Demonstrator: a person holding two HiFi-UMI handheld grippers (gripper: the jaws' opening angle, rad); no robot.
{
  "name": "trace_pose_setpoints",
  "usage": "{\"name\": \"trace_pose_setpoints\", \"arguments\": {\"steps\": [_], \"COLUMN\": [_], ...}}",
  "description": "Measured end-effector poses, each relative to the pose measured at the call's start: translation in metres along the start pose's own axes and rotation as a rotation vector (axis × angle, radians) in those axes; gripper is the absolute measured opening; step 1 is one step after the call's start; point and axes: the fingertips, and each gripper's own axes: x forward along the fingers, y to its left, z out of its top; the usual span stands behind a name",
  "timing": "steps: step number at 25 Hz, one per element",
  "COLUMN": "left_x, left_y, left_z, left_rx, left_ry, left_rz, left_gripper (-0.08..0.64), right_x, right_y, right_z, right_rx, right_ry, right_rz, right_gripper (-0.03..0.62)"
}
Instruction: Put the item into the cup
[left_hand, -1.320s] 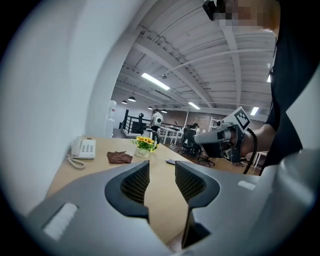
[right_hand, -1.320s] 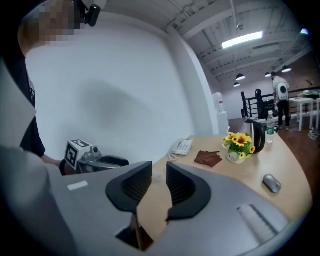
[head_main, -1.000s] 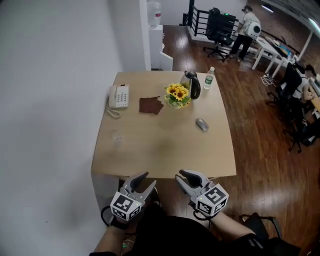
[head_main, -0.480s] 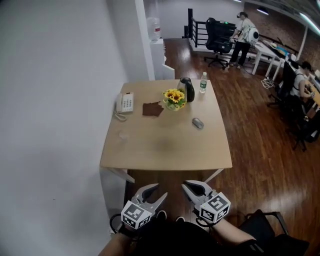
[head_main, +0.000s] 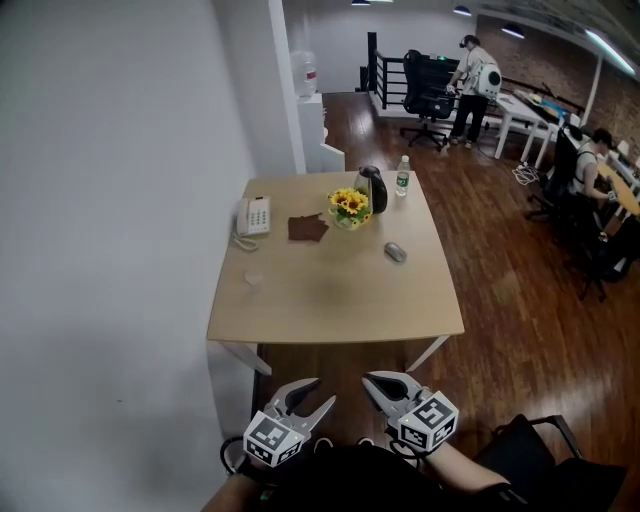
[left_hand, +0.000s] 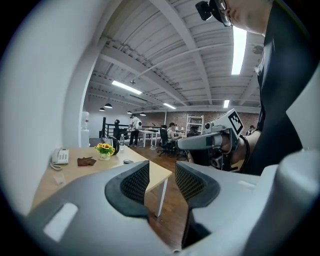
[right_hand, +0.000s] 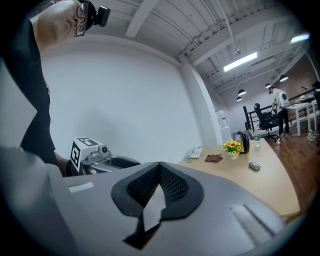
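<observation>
Held short of the wooden table's near edge, the left gripper had its jaws parted on nothing, while the right gripper, at its 3 o'clock, was closed tip to tip and equally empty. On the tabletop, what looked like a clear cup stood at 9 o'clock, well apart from a small grey item at 3 o'clock. A telephone, brown cloth, sunflowers, kettle and bottle lined the far edge.

The grey plastic left tool and right tool carry black ribbed pads and white black-marked cubes; the person's top is black.
</observation>
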Motion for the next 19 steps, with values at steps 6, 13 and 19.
{"name": "trace_pose_setpoints", "arguments": {"steps": [6,13,19], "left_x": [-0.020,-0.031,-0.037], "left_y": [0.009,0.006,0.004], "left_z": [0.003,-0.001,-0.001], "left_rx": [0.012,0.020,0.025], "left_ry": [-0.032,-0.043,-0.042], "left_rz": [0.003,-0.011,-0.011], "left_gripper": [0.155,0.156,0.155], "right_x": [0.005,-0.001,-0.006], "right_y": [0.025,0.032,0.036], "right_z": [0.005,0.001,0.002], "right_rx": [-0.042,-0.041,-0.028], "right_ry": [-0.006,-0.001,-0.012], "right_rz": [0.014,-0.008,-0.010], "right_gripper": [0.008,0.008,0.008]}}
